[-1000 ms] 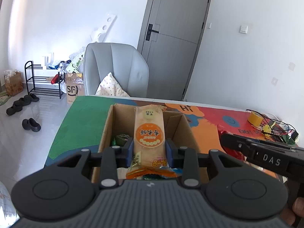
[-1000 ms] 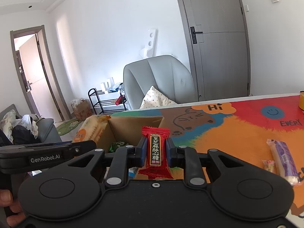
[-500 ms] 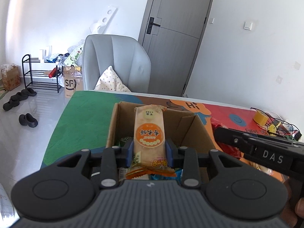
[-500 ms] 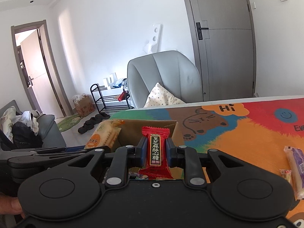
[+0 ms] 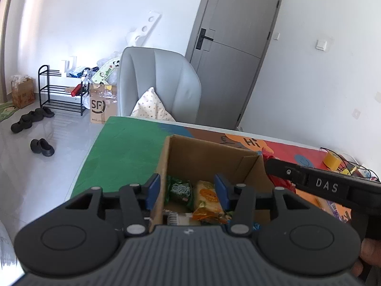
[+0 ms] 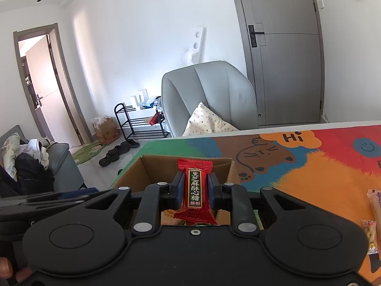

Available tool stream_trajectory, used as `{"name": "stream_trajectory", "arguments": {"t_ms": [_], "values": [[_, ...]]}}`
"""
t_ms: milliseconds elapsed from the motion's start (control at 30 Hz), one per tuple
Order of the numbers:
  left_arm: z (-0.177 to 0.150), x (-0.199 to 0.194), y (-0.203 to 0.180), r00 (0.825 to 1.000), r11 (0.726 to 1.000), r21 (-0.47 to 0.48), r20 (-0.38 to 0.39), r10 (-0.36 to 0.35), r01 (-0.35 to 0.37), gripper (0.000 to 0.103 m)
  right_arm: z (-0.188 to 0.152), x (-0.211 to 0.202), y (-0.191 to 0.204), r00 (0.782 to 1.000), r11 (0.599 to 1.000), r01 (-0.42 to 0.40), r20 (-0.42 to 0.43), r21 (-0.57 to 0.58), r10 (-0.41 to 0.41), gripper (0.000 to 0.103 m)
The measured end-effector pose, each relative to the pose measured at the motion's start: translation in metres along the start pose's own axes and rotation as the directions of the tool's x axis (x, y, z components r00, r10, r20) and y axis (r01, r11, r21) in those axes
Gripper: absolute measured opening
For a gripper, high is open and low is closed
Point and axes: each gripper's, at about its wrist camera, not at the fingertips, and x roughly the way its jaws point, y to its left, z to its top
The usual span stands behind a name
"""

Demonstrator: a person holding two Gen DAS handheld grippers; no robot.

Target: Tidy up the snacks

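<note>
An open cardboard box stands on the colourful table mat. My left gripper is open above the box. The orange biscuit packet lies inside the box beside a green snack packet. My right gripper is shut on a red candy packet and holds it upright over the box. The right gripper's body shows at the right of the left wrist view.
More snack packets lie on the mat at the right. A yellow tape roll and a wire basket sit at the far right. A grey armchair stands behind the table.
My left gripper has opened and the orange biscuit packet has dropped into the box. My right gripper has moved left over the box with the red candy.
</note>
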Motion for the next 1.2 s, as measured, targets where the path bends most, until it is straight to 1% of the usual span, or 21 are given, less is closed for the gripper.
{"name": "stream_trajectory", "arguments": {"t_ms": [67, 133, 200, 267, 333, 467, 533, 667, 800, 900, 933, 1033, 1067, 1133, 1200], "values": [[-0.001, -0.002, 0.002, 1.000, 1.000, -0.009, -0.001, 0.006, -0.006, 0.053, 0.000, -0.001, 0.000, 1.000, 1.000, 0.000, 0.006, 0.009, 0.000, 0.027], [-0.001, -0.004, 0.004, 1.000, 1.000, -0.016, -0.005, 0.012, -0.012, 0.056, 0.000, -0.003, -0.002, 1.000, 1.000, 0.012, 0.017, 0.023, -0.012, 0.043], [-0.002, -0.007, 0.005, 1.000, 1.000, -0.020, -0.004, 0.012, -0.012, 0.062, -0.001, -0.008, -0.004, 0.999, 1.000, 0.018, 0.030, 0.024, -0.019, 0.044], [-0.003, -0.010, 0.004, 1.000, 1.000, -0.023, -0.001, 0.016, -0.016, 0.072, -0.002, -0.013, -0.005, 0.999, 0.999, 0.023, 0.029, 0.031, -0.023, 0.044], [-0.004, -0.013, 0.002, 1.000, 1.000, -0.024, 0.007, 0.014, -0.014, 0.078, -0.004, -0.020, -0.008, 0.999, 0.999, 0.027, 0.034, 0.041, -0.028, 0.044], [-0.007, -0.018, -0.003, 1.000, 1.000, -0.013, 0.015, 0.020, -0.020, 0.088, -0.010, -0.031, -0.016, 0.999, 0.998, 0.035, 0.029, 0.061, -0.037, 0.051], [-0.009, -0.020, -0.007, 1.000, 1.000, -0.005, 0.018, 0.020, -0.020, 0.089, -0.015, -0.035, -0.020, 0.999, 0.997, 0.041, 0.022, 0.072, -0.043, 0.054], [-0.013, -0.022, -0.016, 1.000, 1.000, 0.001, 0.012, 0.023, -0.023, 0.090, -0.022, -0.046, -0.030, 0.999, 0.994, 0.043, 0.005, 0.096, -0.044, 0.055], [-0.018, -0.024, -0.029, 1.000, 1.000, 0.018, 0.007, 0.020, -0.020, 0.091, -0.027, -0.058, -0.038, 0.999, 0.993, 0.042, 0.009, 0.114, -0.043, 0.070], [-0.021, -0.027, -0.040, 1.000, 0.999, 0.032, 0.003, 0.012, -0.012, 0.092, -0.029, -0.065, -0.045, 0.999, 0.992, 0.033, 0.008, 0.123, -0.034, 0.077], [-0.022, -0.028, -0.042, 1.000, 0.999, 0.035, 0.003, 0.011, -0.011, 0.092, -0.030, -0.069, -0.047, 0.999, 0.991, 0.036, 0.009, 0.126, -0.037, 0.081], [-0.026, -0.030, -0.052, 1.000, 0.999, 0.030, 0.007, 0.018, -0.019, 0.092, -0.034, -0.081, -0.056, 0.999, 0.989, 0.046, 0.018, 0.138, -0.049, 0.087], [-0.027, -0.030, -0.056, 1.000, 0.999, 0.028, -0.001, 0.016, -0.016, 0.092, -0.035, -0.086, -0.060, 0.999, 0.988, 0.045, 0.023, 0.147, -0.049, 0.088], [-0.027, -0.029, -0.063, 1.000, 0.999, 0.033, -0.013, 0.009, -0.009, 0.092, -0.037, -0.094, -0.068, 0.998, 0.985, 0.051, 0.032, 0.164, -0.057, 0.094], [-0.028, -0.030, -0.074, 1.000, 0.999, 0.048, -0.023, -0.004, 0.005, 0.092, -0.039, -0.101, -0.077, 0.997, 0.982, 0.054, 0.039, 0.180, -0.062, 0.098]]}}
